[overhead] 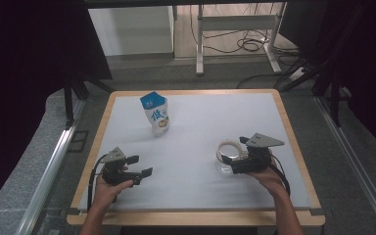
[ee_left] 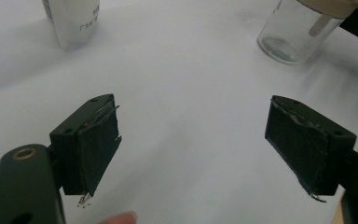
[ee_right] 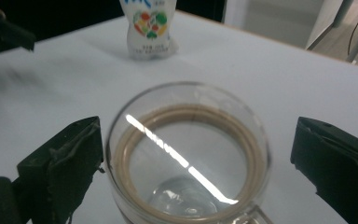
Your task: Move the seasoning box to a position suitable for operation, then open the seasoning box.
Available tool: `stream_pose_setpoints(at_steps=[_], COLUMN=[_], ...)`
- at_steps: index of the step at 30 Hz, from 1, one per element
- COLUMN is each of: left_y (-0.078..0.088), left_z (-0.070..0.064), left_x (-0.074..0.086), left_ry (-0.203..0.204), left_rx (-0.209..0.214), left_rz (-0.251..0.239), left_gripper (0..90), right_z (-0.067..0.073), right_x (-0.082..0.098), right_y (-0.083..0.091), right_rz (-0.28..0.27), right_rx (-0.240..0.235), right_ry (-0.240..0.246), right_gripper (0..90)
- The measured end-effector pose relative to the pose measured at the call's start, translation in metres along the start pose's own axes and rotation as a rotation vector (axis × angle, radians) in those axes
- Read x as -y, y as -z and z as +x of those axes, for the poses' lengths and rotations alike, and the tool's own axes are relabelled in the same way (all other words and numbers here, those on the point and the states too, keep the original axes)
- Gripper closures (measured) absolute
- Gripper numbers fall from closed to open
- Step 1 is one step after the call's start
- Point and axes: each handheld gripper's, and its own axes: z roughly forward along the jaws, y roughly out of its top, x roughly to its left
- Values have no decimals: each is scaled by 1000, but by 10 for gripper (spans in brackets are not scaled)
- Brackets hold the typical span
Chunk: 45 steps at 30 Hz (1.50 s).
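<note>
the jar (ee_right: pixel 186 154) sits between the wide-open right tool (ee_right: pixel 191 163) (left pad touching, nothing gripped); an uneven closing could tip it. the left tool (ee_left: pixel 193 144) is spread, empty.

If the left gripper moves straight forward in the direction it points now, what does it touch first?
Probably nothing soon: the left gripper, jaws open, faces bare white table. The glass jar and the pouch stand off to either side, though depth is unclear.

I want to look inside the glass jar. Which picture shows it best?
The right gripper view: the round clear glass jar with its tan-ringed lid sits close up between the open right claw. The high view shows it small beside that claw. The left gripper view catches its lower part at the top edge.
</note>
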Motion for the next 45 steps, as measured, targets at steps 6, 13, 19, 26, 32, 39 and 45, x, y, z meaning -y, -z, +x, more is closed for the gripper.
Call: stream_pose_setpoints(at_steps=[6, 13, 19, 26, 32, 39, 45], left_y=[-2, 1, 2, -1, 0, -1, -1], left_z=[0, -3, -4, -4, -4, -4, -5], left_x=[0, -5, -5, -5, -5, -5, -5], left_ry=[1, -6, 1, 6, 9, 14, 13], left_rx=[-2, -24, -35, -42, -47, -53, -56], left_rz=[5, -2, -6, -2, -5, 0, 1], left_gripper=[175, 181, 189, 187, 182, 182, 189], right_z=[-1, -7, -16, -12, -4, 1, 2], right_x=[-2, 4, 12, 12, 10, 9, 10], right_y=[18, 45, 58, 58, 50, 47, 47], right_rz=[-54, -95, -87, -56, -18, 4, 3], right_rx=[39, 169, 171, 172, 183, 203, 212], right_ry=[-32, -78, -143, -139, -91, -55, -57], right_gripper=[89, 330, 581, 833, 900, 900, 900])
